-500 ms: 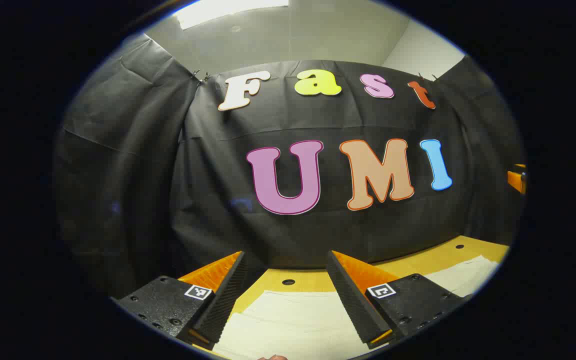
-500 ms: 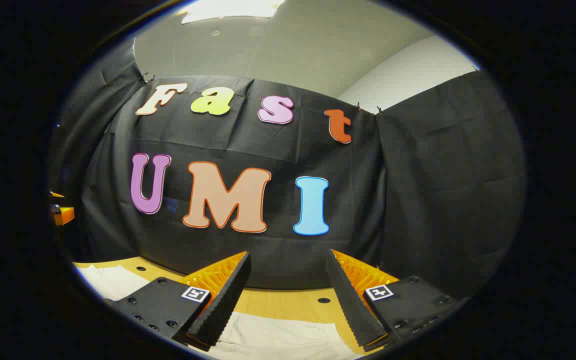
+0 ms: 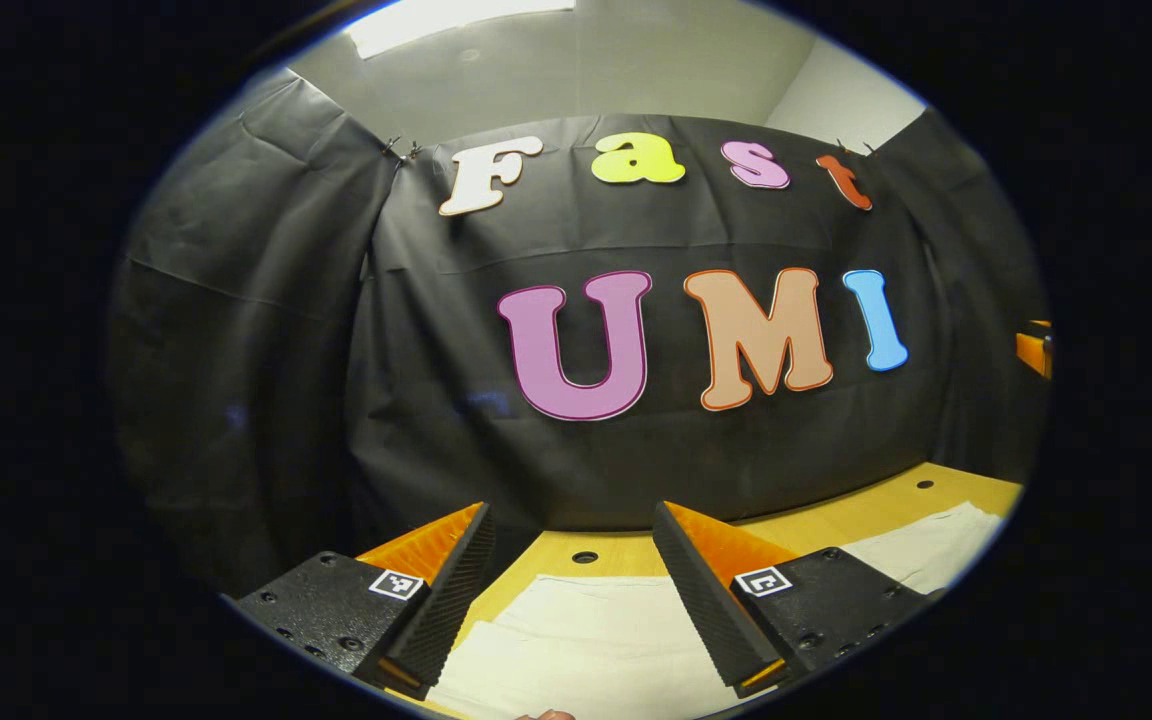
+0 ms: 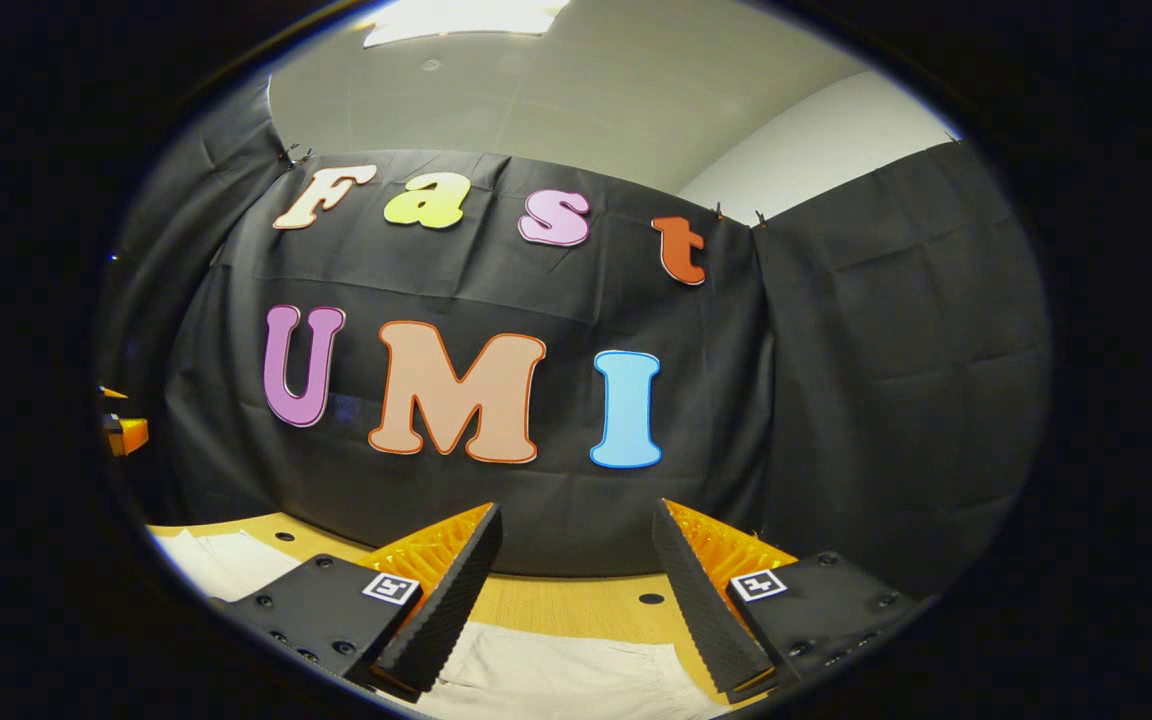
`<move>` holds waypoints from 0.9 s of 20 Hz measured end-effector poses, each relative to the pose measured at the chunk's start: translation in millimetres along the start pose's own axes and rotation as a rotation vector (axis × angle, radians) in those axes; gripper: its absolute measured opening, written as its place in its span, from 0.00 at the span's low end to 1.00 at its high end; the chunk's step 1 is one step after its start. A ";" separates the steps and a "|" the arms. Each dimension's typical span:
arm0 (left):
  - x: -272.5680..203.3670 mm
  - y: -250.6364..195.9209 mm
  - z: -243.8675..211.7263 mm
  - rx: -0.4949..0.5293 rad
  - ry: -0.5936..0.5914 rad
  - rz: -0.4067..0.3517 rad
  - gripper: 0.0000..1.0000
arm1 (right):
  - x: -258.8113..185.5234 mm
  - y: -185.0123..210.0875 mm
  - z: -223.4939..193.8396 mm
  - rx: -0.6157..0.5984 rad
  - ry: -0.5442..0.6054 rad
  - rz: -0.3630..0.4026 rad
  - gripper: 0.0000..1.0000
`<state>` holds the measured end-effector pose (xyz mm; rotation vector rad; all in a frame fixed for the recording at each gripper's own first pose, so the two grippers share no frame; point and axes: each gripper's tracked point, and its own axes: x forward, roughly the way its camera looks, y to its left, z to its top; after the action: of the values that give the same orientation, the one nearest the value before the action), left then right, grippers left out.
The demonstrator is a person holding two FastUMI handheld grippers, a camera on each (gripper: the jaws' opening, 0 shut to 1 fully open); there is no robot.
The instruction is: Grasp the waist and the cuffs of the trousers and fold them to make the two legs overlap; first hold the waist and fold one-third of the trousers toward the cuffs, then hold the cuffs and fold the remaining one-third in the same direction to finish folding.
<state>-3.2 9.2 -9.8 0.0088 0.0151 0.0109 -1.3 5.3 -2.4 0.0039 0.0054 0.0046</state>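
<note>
**Both pairs of fingers wide apart above the pale trousers**

The black cloth wall (image 3: 436, 380) of the booth stands straight ahead of me in both views, with a pale ceiling (image 4: 556, 100) and a bright ceiling light (image 3: 456, 15) above it. Below runs the yellow wooden desk (image 3: 836, 520), with small round holes (image 3: 584, 557) in its top.

The trousers (image 3: 586, 640), off-white and lying flat on the desk, spread under my left gripper (image 3: 568, 590); in the left gripper view another part of the cloth reaches off to the right. In the right gripper view the fabric also lies beneath my right gripper (image 4: 576, 590) and extends to the left edge.

My left fingers stand wide apart with nothing between them, raised over the cloth. My right fingers are spread just as wide and hold nothing.

Each finger block carries a small square black-and-white marker (image 3: 762, 581); it bears no readable words.
</note>
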 end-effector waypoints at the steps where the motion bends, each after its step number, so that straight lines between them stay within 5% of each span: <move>1: -0.3 1.0 -0.9 0.001 0.000 0.001 0.96 | 0.3 0.4 0.7 0.001 0.000 0.000 0.97; 10: -2.1 2.9 -12.9 0.027 0.022 -0.015 0.96 | -2.1 1.7 -2.7 0.004 0.004 0.000 0.97; 18: -5.9 11.9 -44.7 0.221 0.078 -0.111 0.96 | -8.3 6.0 -10.4 0.011 0.023 0.005 0.97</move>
<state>-9.9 21.4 -54.4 0.2287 0.0948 -0.1019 -9.6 11.3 -12.7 0.0148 0.0281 0.0091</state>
